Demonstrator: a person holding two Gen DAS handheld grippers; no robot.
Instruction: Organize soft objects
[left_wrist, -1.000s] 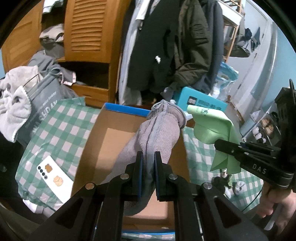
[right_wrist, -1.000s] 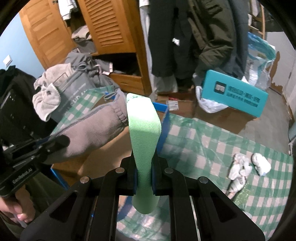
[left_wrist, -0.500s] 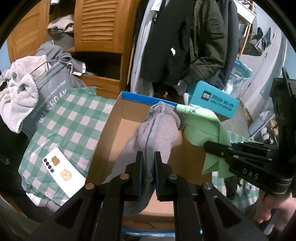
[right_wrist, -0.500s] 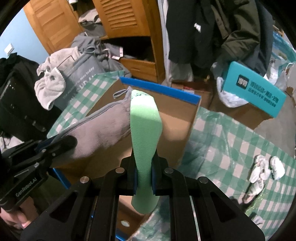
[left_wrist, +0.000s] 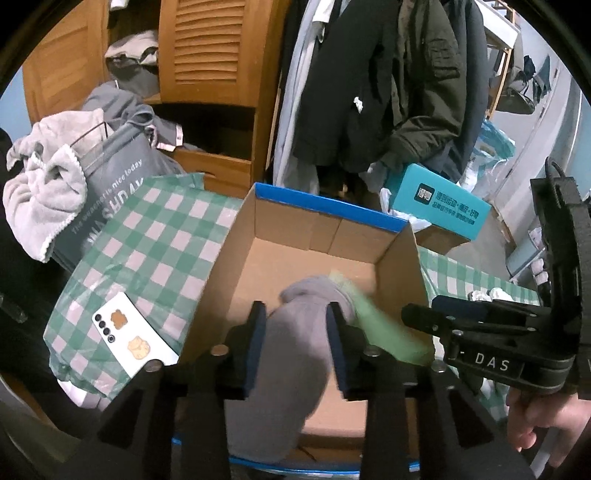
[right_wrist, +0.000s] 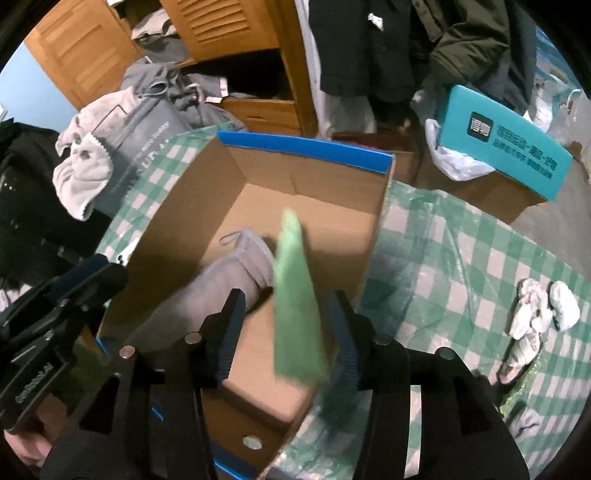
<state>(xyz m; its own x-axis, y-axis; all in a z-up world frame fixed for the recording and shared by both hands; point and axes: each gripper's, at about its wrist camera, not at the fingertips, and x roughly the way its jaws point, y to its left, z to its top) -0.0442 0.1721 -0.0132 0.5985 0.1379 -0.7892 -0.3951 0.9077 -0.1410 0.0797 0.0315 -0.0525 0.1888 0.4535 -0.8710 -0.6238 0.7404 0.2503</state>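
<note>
Both tongs' jaws are opening: the left gripper (left_wrist: 297, 325) lets go a fuzzy grey sock (left_wrist: 291, 347), the right gripper (right_wrist: 286, 325) a thin green cloth (right_wrist: 295, 306). Both soft pieces sit blurred between the parted pads, inside the blue-rimmed cardboard box (right_wrist: 306, 147) near its front wall. Beyond the far right corner lies a teal box (left_wrist: 441, 206) printed with white characters.

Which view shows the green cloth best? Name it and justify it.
The right wrist view: the green cloth hangs blurred but unobstructed between that gripper's opening jaws, over the cardboard box. The left wrist view shows only a blurred strip beside the grey sock.
</note>
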